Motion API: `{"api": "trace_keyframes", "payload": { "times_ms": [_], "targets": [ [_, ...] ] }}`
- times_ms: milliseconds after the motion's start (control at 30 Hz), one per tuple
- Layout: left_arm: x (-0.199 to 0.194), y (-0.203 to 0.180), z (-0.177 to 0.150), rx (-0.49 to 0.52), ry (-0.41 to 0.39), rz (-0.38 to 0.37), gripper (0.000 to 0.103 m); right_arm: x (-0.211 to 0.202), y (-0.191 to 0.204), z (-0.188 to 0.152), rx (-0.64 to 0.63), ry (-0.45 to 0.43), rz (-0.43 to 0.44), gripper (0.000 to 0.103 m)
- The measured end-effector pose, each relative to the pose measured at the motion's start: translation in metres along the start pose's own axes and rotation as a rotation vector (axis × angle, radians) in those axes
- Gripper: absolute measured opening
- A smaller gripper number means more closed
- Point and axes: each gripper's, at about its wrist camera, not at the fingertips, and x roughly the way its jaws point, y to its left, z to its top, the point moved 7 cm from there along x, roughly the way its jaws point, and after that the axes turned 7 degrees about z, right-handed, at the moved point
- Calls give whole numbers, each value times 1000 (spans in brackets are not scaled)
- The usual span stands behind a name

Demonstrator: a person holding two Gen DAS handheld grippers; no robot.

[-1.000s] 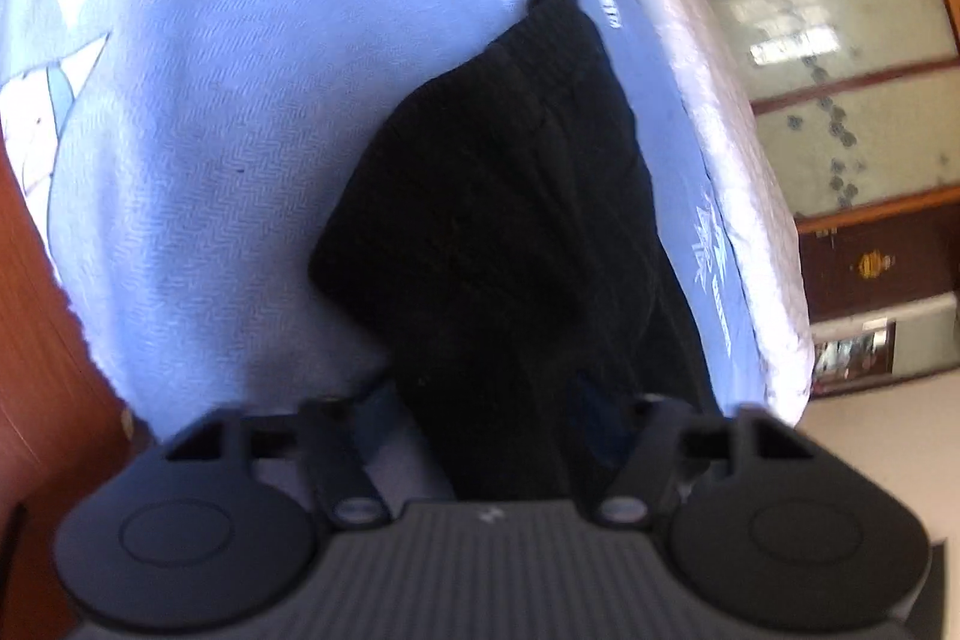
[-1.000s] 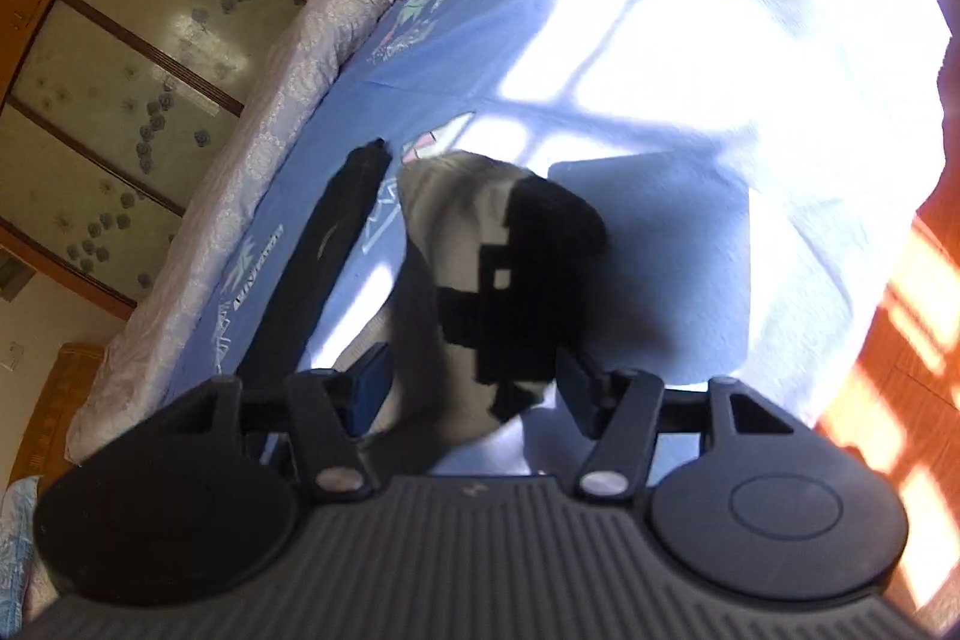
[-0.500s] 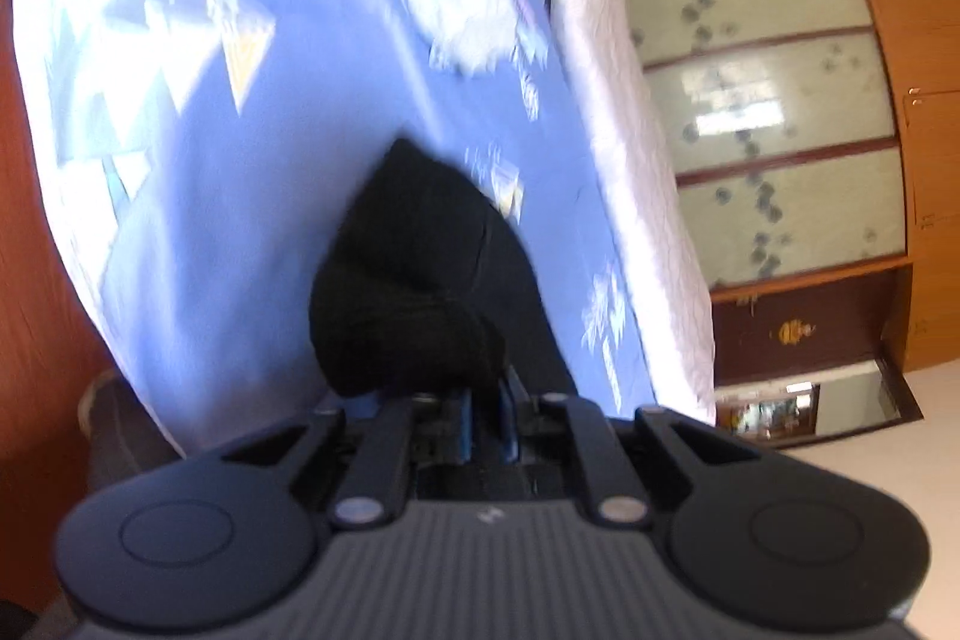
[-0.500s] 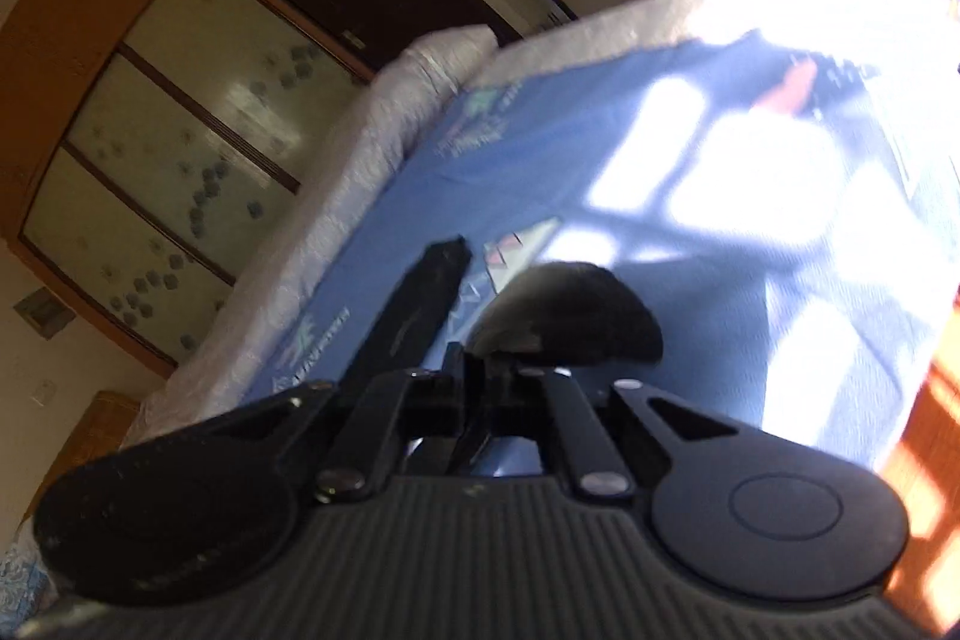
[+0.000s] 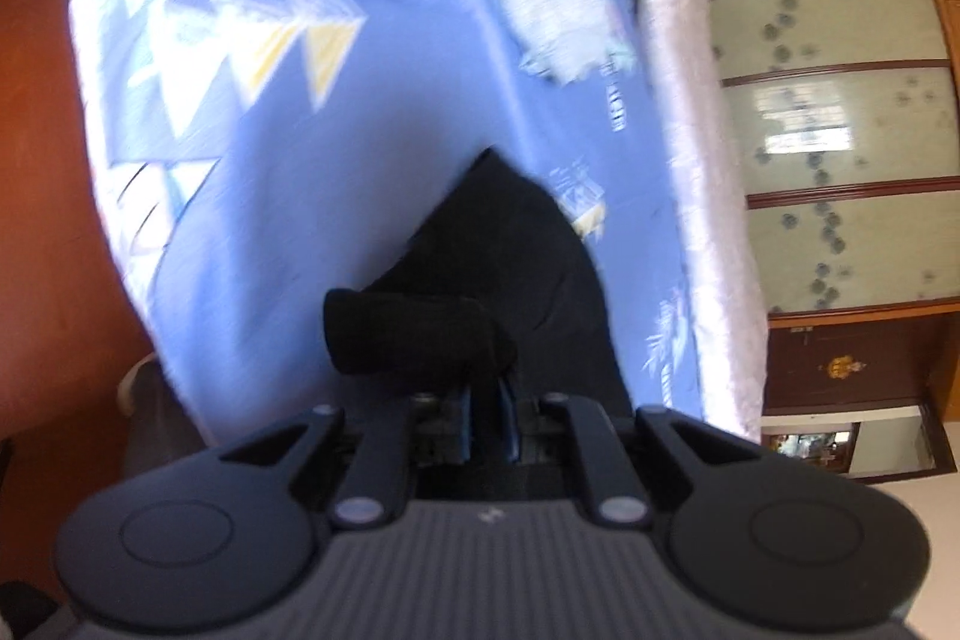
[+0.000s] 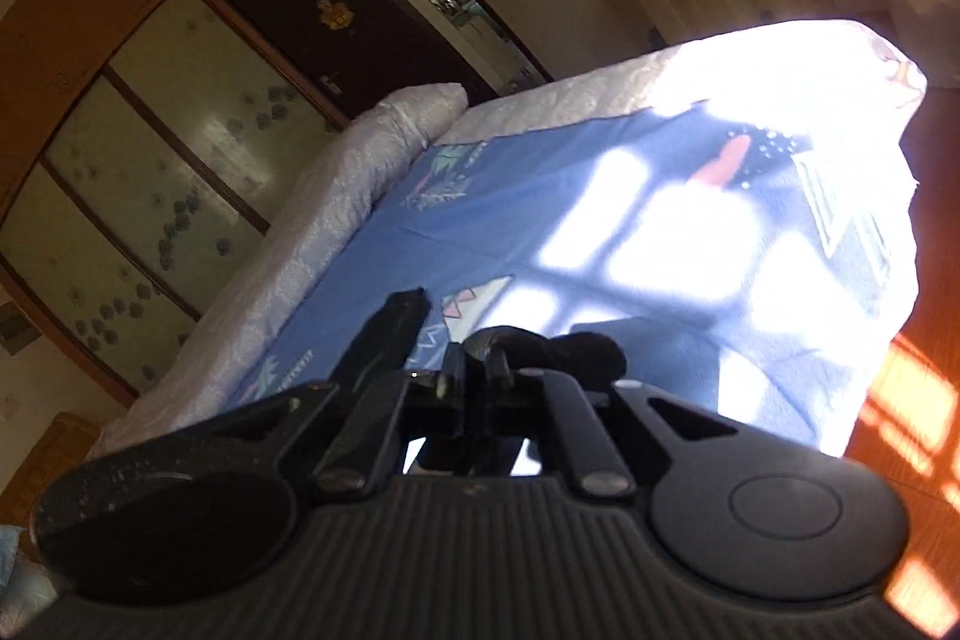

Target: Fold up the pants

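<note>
The black pants [image 5: 528, 280] lie on the blue printed bedsheet [image 5: 372, 172], close to the sheet's edge on the side of the white quilted mattress border [image 5: 690, 160], and they run away from the cameras as one long dark strip. Both grippers have the near end of that strip. The left gripper [image 5: 486, 415] is pinched tight on a fold of the black cloth, which bunches into a dark roll just above its blue pads. The right gripper [image 6: 477, 370] is likewise closed down on black fabric, a rounded lump of it bulging out beside the fingers, while the rest of the garment trails toward the far end of the sheet.

As a judgement, the task is at an early to middle stage: the pants look already narrowed to a single strip (leg on leg, though the dark cloth hides the layers, so that cannot be confirmed), and the lengthwise fold is only begun. The gripped end is raised off the sheet; the far end rests flat. What is left is to carry the held end over toward the far end, lay it down squarely, release both grips, and perhaps fold once more
</note>
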Motion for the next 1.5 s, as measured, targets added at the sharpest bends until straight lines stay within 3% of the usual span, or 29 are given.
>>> {"api": "trace_keyframes", "payload": {
  "times_ms": [100, 133, 233, 300, 400, 467, 500, 633, 700, 733, 767, 800, 833, 933, 1067, 1100, 1200, 1267, 1333, 1500],
  "targets": [
    [2, -6, 3, 21, 1, 2, 9, 1, -3, -3, -71, 1, -93, 13],
    [4, -4, 2, 21, 5, 8, 9, -1, -15, -2, -62, -13, -154, 18],
    [-9, 13, -4, 10, 29, 29, 9, -18, -48, 8, -50, -64, -375, 18],
    [-19, 24, -5, 0, 32, 34, 9, -23, -46, 11, -90, -56, -383, 18],
    [-26, 38, -9, -20, 36, 28, 9, 1, -25, 10, -187, 41, -332, 29],
    [-27, 42, -10, -25, 36, 24, 9, 21, -10, -6, -248, 141, -309, 52],
    [-28, 44, -11, -29, 35, 20, 9, 35, -8, -14, -271, 192, -311, 55],
    [-29, 50, -12, -34, 40, 18, 9, 90, -23, -44, -339, 330, -454, 66],
    [-29, 50, -11, -35, 41, 14, 9, 114, -42, -63, -365, 409, -515, 64],
    [-30, 49, -11, -35, 40, 11, 9, 118, -41, -69, -429, 389, -532, 61],
    [-30, 48, -11, -32, 38, 9, 9, 122, -35, -71, -496, 390, -561, 48],
    [-29, 46, -10, -24, 34, 8, 9, 124, -26, -69, -506, 403, -524, 27],
    [-29, 45, -9, -16, 33, 11, 9, 126, -19, -62, -451, 400, -479, 17],
    [-30, 42, -9, -4, 34, 12, 9, 108, 18, -4, -332, 216, -336, 15],
    [-35, 42, -8, 6, 28, 13, 9, 49, 46, 74, -163, -12, -127, 10],
    [-36, 44, -8, 4, 24, 19, 9, 31, 44, 87, -136, -66, -104, 2],
    [-34, 54, -9, -6, 33, 43, 9, -13, 17, 106, -62, -152, -123, 2],
    [-31, 61, -12, -9, 47, 67, 9, -24, -11, 101, -54, -131, -202, 2],
    [-30, 65, -14, -13, 53, 78, 9, -19, -38, 84, -16, -53, -253, 7],
    [-31, 67, -16, -17, 51, 67, 9, 19, -58, 17, 104, 148, -205, 13]
  ]
}}
